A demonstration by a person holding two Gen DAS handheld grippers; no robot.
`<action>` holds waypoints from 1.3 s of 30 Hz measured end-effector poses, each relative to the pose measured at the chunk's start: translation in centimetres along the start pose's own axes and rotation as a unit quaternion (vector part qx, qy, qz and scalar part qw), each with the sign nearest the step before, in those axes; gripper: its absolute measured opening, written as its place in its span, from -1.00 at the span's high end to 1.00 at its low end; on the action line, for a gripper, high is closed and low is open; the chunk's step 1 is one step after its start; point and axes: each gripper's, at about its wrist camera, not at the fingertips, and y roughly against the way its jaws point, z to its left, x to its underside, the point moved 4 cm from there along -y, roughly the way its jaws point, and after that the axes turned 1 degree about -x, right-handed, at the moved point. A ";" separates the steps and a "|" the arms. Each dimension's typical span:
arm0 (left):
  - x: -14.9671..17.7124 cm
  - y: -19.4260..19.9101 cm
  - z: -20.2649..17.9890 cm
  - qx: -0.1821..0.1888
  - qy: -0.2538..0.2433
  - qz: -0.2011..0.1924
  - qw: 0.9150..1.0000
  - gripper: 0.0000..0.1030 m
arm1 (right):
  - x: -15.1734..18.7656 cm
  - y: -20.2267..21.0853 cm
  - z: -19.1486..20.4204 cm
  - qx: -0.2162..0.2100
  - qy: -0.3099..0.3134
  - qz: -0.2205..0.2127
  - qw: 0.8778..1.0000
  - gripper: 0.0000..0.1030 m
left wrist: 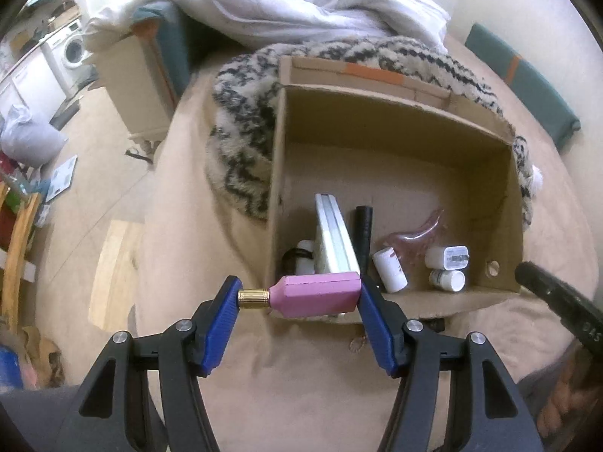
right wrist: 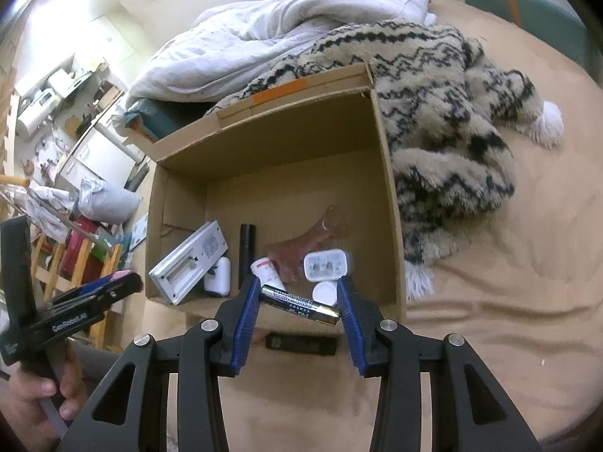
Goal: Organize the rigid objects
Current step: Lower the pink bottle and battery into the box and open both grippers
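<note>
We grip pink block w/ brass tip (left wrist: 314, 294) in left tool (left wrist: 297, 293), dark-and-gold battery (right wrist: 300, 304) endwise in right tool (right wrist: 299, 303) near open brown cardboard box (right wrist: 384, 173); battery's tilted, may slip.

The near wall of the cardboard box (right wrist: 388, 173) is hiding the lower end of the white remote (right wrist: 190, 260), and, at six o'clock below it, a black object (right wrist: 301, 343) is lying partly covered by the right gripper (right wrist: 299, 303). At eight o'clock, the picture's edge is cutting off the hand (right wrist: 37, 403) gripping the left gripper (right wrist: 75, 309). Print on the small white bottle (left wrist: 390, 269) is reading too small to make out.
</note>
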 end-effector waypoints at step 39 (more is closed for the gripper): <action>-3.0 -7.8 -4.4 -0.026 -0.013 0.016 0.999 -0.14 | -3.4 -6.2 0.8 -0.005 0.026 0.036 0.999 -0.09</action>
